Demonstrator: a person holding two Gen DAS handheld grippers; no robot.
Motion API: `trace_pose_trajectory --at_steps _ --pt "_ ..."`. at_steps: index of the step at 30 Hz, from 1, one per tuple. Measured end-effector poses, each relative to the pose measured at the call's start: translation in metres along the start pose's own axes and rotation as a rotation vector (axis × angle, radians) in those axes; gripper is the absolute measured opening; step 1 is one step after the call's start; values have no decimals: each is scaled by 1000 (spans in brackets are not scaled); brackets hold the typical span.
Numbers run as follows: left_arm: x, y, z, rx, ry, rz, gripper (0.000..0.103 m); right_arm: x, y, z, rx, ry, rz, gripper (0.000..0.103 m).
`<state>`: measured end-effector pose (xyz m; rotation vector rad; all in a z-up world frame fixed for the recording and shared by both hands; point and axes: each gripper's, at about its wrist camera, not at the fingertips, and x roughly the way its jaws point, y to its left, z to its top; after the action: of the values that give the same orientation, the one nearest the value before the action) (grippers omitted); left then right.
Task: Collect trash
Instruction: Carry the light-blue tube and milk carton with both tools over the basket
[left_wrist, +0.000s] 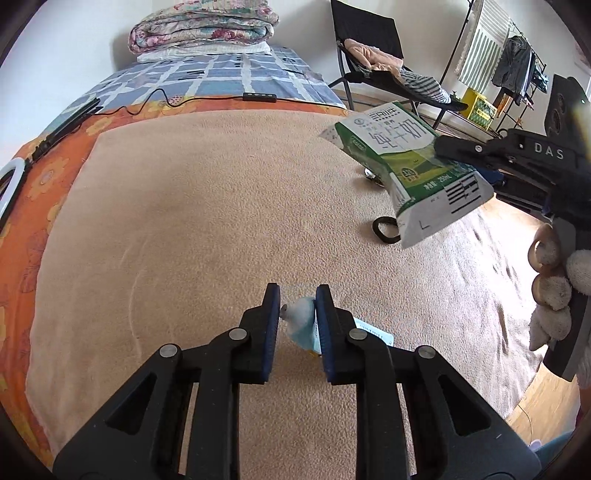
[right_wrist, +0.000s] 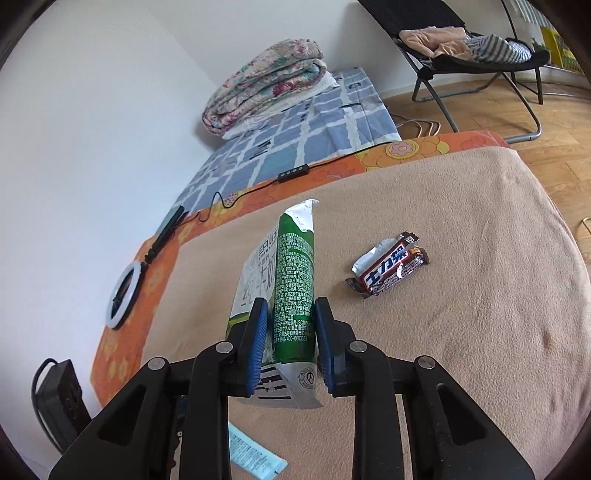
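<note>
My left gripper (left_wrist: 297, 295) is shut on a small pale blue and white packet (left_wrist: 301, 321), held just above the tan blanket (left_wrist: 203, 221). My right gripper (right_wrist: 291, 306) is shut on a green and white milk carton (right_wrist: 293, 280), lifted off the blanket and squeezed flat between the blue pads. In the left wrist view that carton (left_wrist: 406, 162) hangs at the upper right, with a black finger (left_wrist: 465, 147) of the right gripper across it and a person's hand (left_wrist: 550, 291) behind. A brown candy bar wrapper (right_wrist: 389, 269) lies on the blanket right of the carton.
A black hair tie (left_wrist: 386, 229) lies under the carton. On the orange sheet are a ring light (right_wrist: 123, 295) and a cable with a remote (right_wrist: 293, 173). A folded quilt (right_wrist: 266, 85) is at the far end, a chair with clothes (right_wrist: 472, 48) stands on the wood floor, and a power strip (right_wrist: 61, 395) sits at left.
</note>
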<state>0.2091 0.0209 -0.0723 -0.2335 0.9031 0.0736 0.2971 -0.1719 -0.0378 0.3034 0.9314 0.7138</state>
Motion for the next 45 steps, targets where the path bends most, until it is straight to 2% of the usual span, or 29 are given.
trace_pose_trajectory --at_steps 9,16,23,34,45 --pt "-42 16 -4 -17 -61 17 18 -53 20 -14 -49 -26 7 24" --pt "-71 15 -18 46 -100 53 18 -86 40 -44 -137 -16 -1 24" --pt "-99 17 -35 59 -115 40 18 -110 53 -80 -191 16 11 24" --pt "-149 12 -87 93 -126 48 18 -145 68 -149 -252 91 23 24" --pt "-175 2 -140 121 -110 34 18 -170 85 -210 -340 177 3 24"
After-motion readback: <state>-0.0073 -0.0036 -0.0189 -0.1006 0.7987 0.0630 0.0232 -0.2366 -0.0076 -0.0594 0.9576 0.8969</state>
